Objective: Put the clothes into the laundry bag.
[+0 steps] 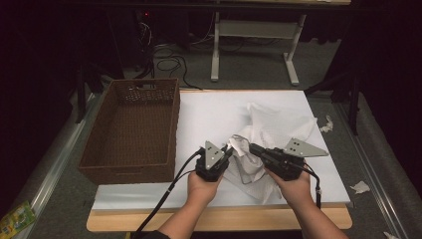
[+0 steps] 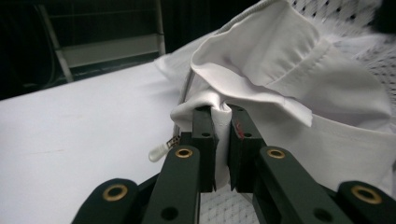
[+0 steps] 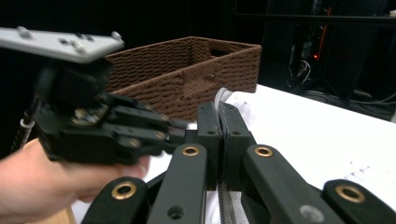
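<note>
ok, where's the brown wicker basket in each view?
High view: basket at table's left side, left of the white garment.
Left gripper view: not in it.
Right gripper view: upper centre, behind the left gripper.
Shared landmark: the white tabletop, in all three views.

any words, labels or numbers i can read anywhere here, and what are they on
No text can be read in any view.
Packet on the floor, green and yellow: it has print, too small and blurred to read.
White garment, held by the left gripper and the right gripper: no label visible.
Brown basket: no label or marking.
White table cover: faint specks, not writing.
</note>
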